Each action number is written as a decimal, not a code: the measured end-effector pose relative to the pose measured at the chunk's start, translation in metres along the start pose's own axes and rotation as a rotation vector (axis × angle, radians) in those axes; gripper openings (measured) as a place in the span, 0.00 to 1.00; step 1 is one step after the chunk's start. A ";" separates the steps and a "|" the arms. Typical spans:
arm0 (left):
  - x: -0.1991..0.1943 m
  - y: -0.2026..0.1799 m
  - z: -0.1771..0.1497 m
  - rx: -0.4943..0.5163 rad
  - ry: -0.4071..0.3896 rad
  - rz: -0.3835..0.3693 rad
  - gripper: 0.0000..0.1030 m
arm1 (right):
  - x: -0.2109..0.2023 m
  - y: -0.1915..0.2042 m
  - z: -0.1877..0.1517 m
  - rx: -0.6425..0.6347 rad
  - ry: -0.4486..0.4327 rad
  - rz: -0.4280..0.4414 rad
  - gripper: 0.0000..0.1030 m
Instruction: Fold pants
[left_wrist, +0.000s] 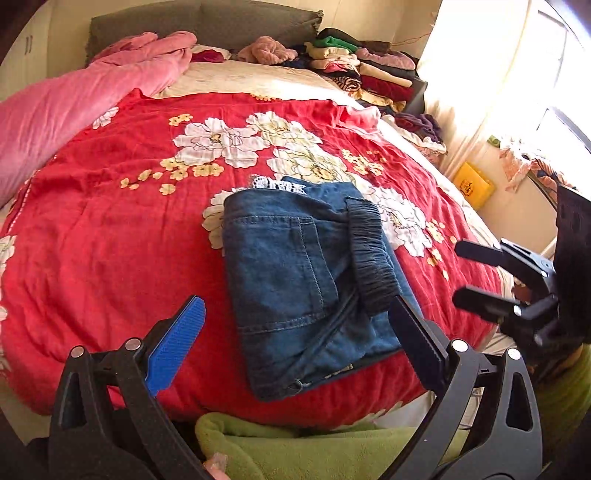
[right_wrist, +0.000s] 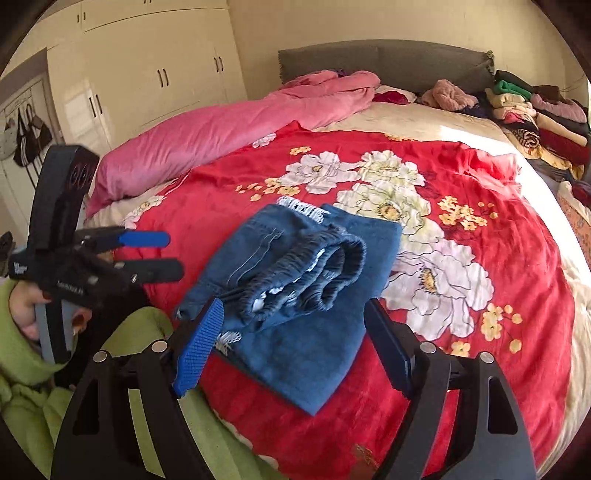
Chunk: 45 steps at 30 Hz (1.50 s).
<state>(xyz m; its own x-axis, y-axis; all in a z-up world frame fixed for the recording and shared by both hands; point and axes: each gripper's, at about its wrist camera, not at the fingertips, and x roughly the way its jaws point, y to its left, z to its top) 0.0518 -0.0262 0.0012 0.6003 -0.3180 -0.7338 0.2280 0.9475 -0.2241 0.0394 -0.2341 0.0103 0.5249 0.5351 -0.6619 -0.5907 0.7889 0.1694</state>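
- A pink duvet (left_wrist: 74, 107) lies bunched along the left side of the bed, running up to the grey headboard (left_wrist: 207, 22).
- The left gripper (left_wrist: 295, 332) hangs over the near edge of the bed with its jaws spread wide and nothing between the pads; one finger carries a blue ribbed pad (left_wrist: 177, 343).
- The pants (left_wrist: 306, 280), blue denim with a dark elastic waistband, lie folded into a compact bundle on the red floral blanket (left_wrist: 110, 229), near its front edge; no gripper touches them.
- In the right wrist view the waistband sits gathered on top of the folded pants (right_wrist: 306, 295), which rest flat on the blanket.
- The right gripper (right_wrist: 291, 339) is also released, its jaws apart above the near end of the bundle and gripping nothing.
- A green sleeve (right_wrist: 22, 369) shows at the lower edge, beside the hand holding the left gripper.
- A stack of folded clothes (left_wrist: 362, 70) stands at the far right corner of the bed.
- A curtain (left_wrist: 480, 74) hangs bright at the right.
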 end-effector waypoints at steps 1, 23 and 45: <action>0.001 0.002 0.002 -0.006 -0.002 0.012 0.90 | 0.002 0.002 -0.001 -0.004 0.003 0.008 0.75; 0.095 0.012 0.031 0.054 0.117 0.102 0.46 | 0.060 0.018 -0.004 -0.069 0.115 0.220 0.09; 0.056 0.000 0.029 0.061 0.021 0.083 0.77 | 0.021 -0.025 -0.003 0.068 0.010 -0.010 0.63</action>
<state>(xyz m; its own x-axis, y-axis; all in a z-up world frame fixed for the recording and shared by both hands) 0.1077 -0.0451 -0.0211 0.6032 -0.2372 -0.7615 0.2246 0.9666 -0.1232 0.0634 -0.2440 -0.0100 0.5243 0.5241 -0.6711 -0.5422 0.8132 0.2116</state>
